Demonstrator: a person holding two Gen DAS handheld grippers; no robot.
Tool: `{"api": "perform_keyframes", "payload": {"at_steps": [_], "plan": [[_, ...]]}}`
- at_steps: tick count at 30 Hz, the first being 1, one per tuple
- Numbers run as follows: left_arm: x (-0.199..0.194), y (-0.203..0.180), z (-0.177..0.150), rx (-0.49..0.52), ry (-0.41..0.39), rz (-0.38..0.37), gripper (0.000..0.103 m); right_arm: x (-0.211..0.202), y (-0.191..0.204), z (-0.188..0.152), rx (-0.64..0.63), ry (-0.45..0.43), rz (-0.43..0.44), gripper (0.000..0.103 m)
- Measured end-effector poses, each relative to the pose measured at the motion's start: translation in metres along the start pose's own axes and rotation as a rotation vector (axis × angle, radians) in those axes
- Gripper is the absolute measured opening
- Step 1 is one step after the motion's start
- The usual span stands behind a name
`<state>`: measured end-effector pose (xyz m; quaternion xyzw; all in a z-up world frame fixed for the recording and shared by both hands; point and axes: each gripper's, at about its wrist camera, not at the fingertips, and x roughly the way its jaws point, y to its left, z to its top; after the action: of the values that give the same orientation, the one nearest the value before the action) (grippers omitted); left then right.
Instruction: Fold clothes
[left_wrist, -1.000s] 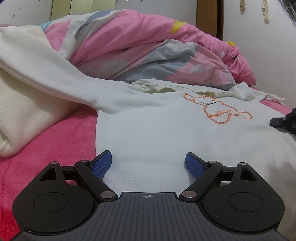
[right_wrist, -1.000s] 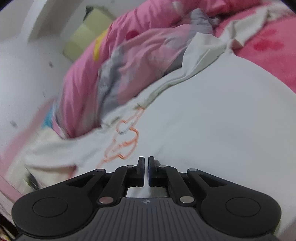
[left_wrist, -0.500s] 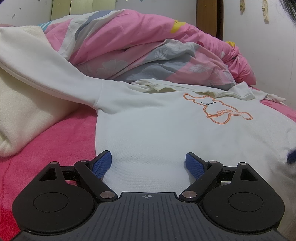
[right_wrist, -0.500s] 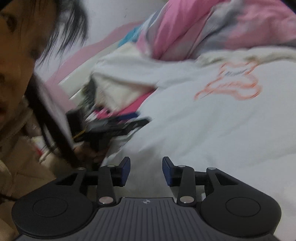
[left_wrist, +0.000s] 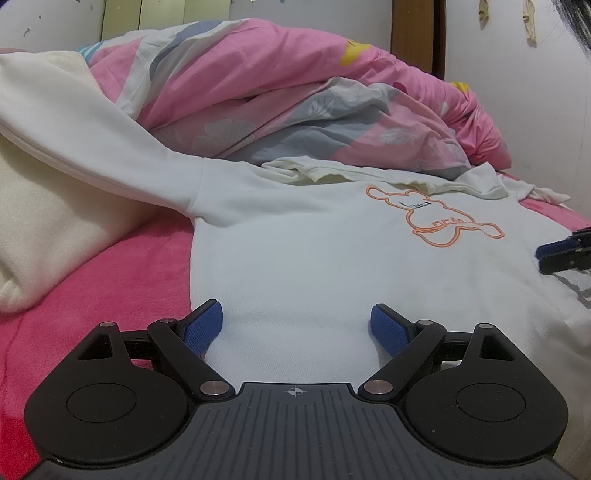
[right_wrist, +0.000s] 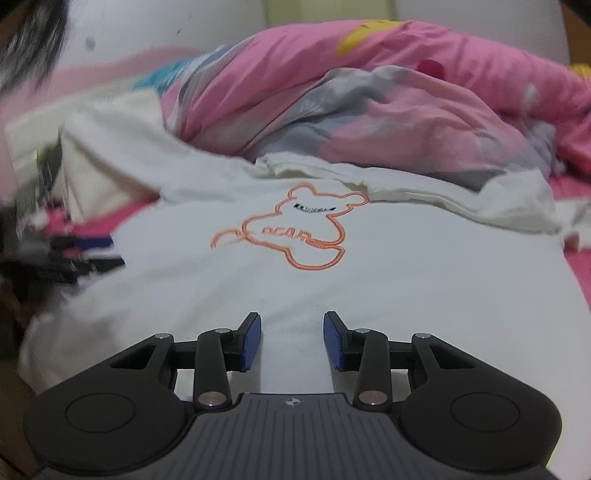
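We are at the start of the fold: the white sweatshirt (left_wrist: 332, 258) lies front up and spread flat on the pink bed (left_wrist: 92, 288), its orange bear outline (left_wrist: 436, 218) facing us and its hem end nearest both cameras. Nothing has been folded over yet, as far as we can judge.

Our left gripper (left_wrist: 296, 326) hangs low over the hem with its blue fingers (left_wrist: 205, 325) released and spread wide, nothing between them but the cloth lying beneath. Our right gripper (right_wrist: 291, 339) sits over the lower body of the sweatshirt with fingers (right_wrist: 251, 341) partly apart and grasping nothing.

The next move, we think, calls for picking a sleeve or a side edge, pinching one layer cleanly, and carrying it across the chest without dragging the body out of square.

The left wrist view shows what the right does not: the long sleeve (left_wrist: 92, 147) running up over a cream pillow (left_wrist: 40, 229), so it will need lifting off before it folds inward. It also catches the right gripper's tips at the frame's edge. The right wrist view, blurred at its left side, shows the opposite shoulder edge (right_wrist: 517, 206) and the bear squarely, with the pink quilt (right_wrist: 369, 92) heaped just behind the collar (right_wrist: 314, 166).
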<state>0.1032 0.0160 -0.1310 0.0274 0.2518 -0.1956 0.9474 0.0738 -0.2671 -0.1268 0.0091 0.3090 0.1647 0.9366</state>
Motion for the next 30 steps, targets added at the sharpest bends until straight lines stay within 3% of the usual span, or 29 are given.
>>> {"api": "perform_keyframes", "payload": {"at_steps": [10, 12, 16, 22, 28, 30], "plan": [[0.0, 0.0, 0.0, -0.001, 0.001, -0.001, 0.089, 0.004, -0.002, -0.002, -0.004, -0.002, 0.003, 0.038], [0.0, 0.0, 0.0, -0.001, 0.001, -0.001, 0.089, 0.004, -0.002, -0.002, -0.006, -0.005, 0.009, 0.028], [0.0, 0.0, 0.0, -0.001, 0.001, -0.001, 0.089, 0.002, -0.003, -0.002, 0.002, -0.009, 0.022, 0.025], [0.0, 0.0, 0.0, 0.0, 0.001, -0.001, 0.089, -0.002, 0.0, -0.005, 0.005, -0.015, 0.071, 0.015], [0.0, 0.0, 0.0, 0.0, 0.001, -0.001, 0.089, -0.02, 0.013, -0.012, -0.014, -0.037, 0.163, 0.015], [0.0, 0.0, 0.0, 0.0, 0.001, -0.001, 0.089, -0.026, 0.012, -0.013, 0.005, -0.043, 0.158, 0.016]]}}
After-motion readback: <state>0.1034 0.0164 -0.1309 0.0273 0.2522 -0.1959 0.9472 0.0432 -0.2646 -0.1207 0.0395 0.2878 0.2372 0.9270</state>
